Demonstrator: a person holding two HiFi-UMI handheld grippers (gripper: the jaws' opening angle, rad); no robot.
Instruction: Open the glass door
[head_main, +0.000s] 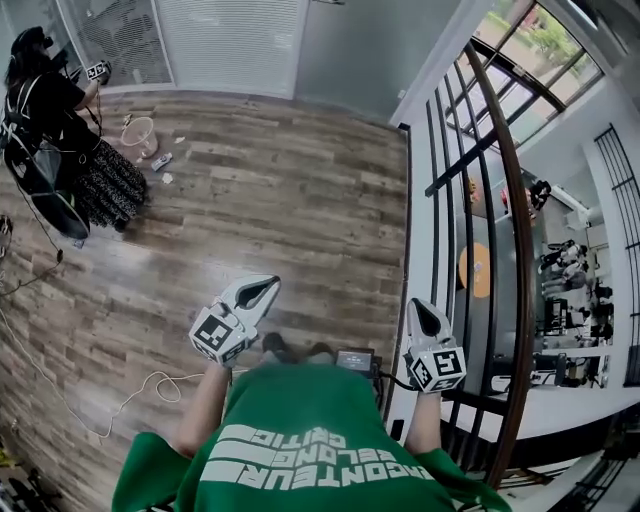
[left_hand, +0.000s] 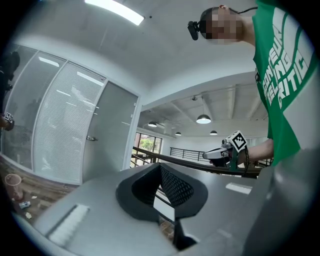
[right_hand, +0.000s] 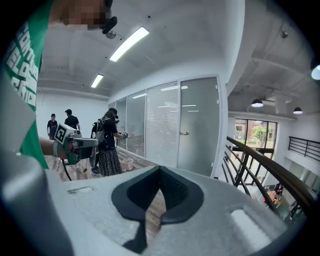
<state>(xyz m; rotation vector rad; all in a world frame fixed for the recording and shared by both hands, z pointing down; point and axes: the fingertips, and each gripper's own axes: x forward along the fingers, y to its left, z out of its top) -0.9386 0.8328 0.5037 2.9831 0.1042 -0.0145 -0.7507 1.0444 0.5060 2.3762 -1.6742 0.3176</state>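
Observation:
The frosted glass door (right_hand: 197, 130) stands shut at the far end of the wooden floor, its small metal handle (right_hand: 184, 133) on its left edge. It shows in the left gripper view as the glass door (left_hand: 112, 135), and in the head view as the grey glass door (head_main: 345, 50). My left gripper (head_main: 268, 285) and right gripper (head_main: 420, 303) are held side by side at chest height, far from the door. Both jaw pairs meet at their tips with nothing between them: left gripper (left_hand: 160, 166), right gripper (right_hand: 160, 168).
A dark railing (head_main: 520, 250) with a curved wooden top runs along my right, over a lower level. A person in black (head_main: 60, 150) stands at the glass wall on the left, beside a pink bucket (head_main: 140, 135). A white cable (head_main: 150, 385) lies on the floor.

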